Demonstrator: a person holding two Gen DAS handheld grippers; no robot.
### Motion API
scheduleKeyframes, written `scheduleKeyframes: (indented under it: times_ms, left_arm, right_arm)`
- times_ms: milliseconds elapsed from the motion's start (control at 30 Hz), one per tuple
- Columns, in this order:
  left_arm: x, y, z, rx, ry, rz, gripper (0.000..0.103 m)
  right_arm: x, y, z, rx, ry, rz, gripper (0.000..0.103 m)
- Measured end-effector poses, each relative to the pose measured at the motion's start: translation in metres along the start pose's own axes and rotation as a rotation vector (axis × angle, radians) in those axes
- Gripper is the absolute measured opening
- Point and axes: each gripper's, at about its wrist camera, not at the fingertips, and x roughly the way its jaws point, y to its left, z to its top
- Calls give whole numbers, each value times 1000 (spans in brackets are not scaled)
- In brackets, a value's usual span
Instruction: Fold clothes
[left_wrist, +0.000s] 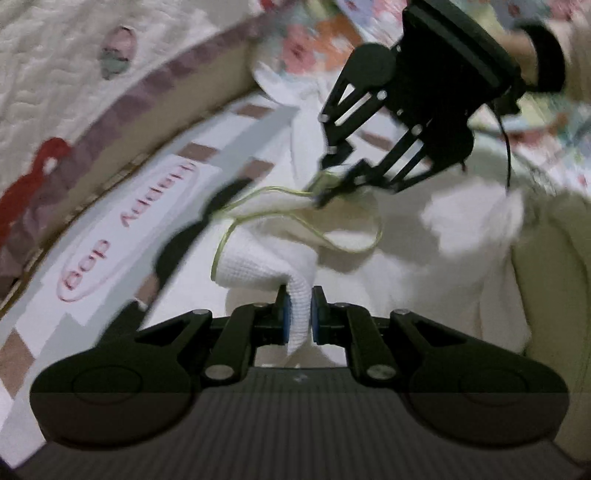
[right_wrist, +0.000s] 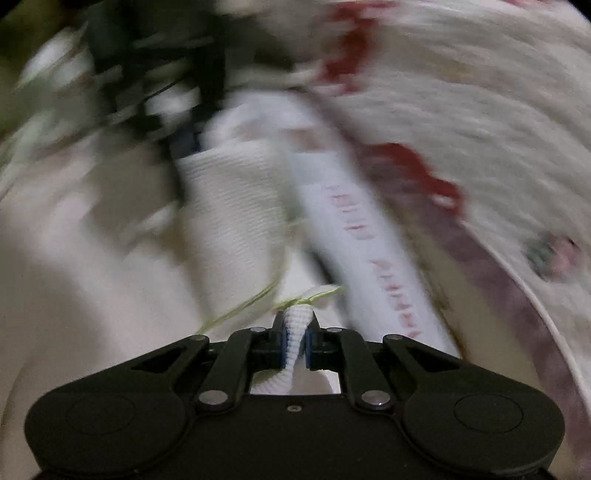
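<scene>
Underneath everything lies a quilted bedspread (left_wrist: 44, 74) with a purplish checked band, red shapes and a white panel of pink lettering, and a floral cloth (left_wrist: 306, 40) shows at the far edge in the left wrist view. Across it sprawls the white garment (left_wrist: 369, 266), a waffle-knit piece with thin yellow-green trim (left_wrist: 221, 243) running along its edge, bunched up and partly lifted off the bed. Nearer the camera, the left gripper (left_wrist: 300, 314) has its fingers closed on a fold of this garment, the cloth pinched between the blue pads. Farther off, the right gripper (left_wrist: 325, 192) is seen from the left wrist view clamped on the trimmed edge; its own blurred view shows the fingers (right_wrist: 314, 343) closed tight on a narrow twist of white knit.
</scene>
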Motion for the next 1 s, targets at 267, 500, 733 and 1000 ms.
scheduleKeyframes:
  times_ms: [267, 500, 733, 1000]
  left_arm:
    - [14, -14, -15, -50, 50, -32, 10]
    - [6, -9, -15, -107, 28, -14, 10]
    - [14, -13, -21, -105, 52, 21, 10]
    - [28, -24, -27, -52, 130, 29, 13]
  right_arm:
    - [-11, -41, -41, 448, -83, 190, 40]
    - [20, -80, -60, 946, -209, 194, 55]
    - [61, -67, -57, 1056, -253, 591, 52]
    - [-11, -66, -68, 869, -287, 254, 52]
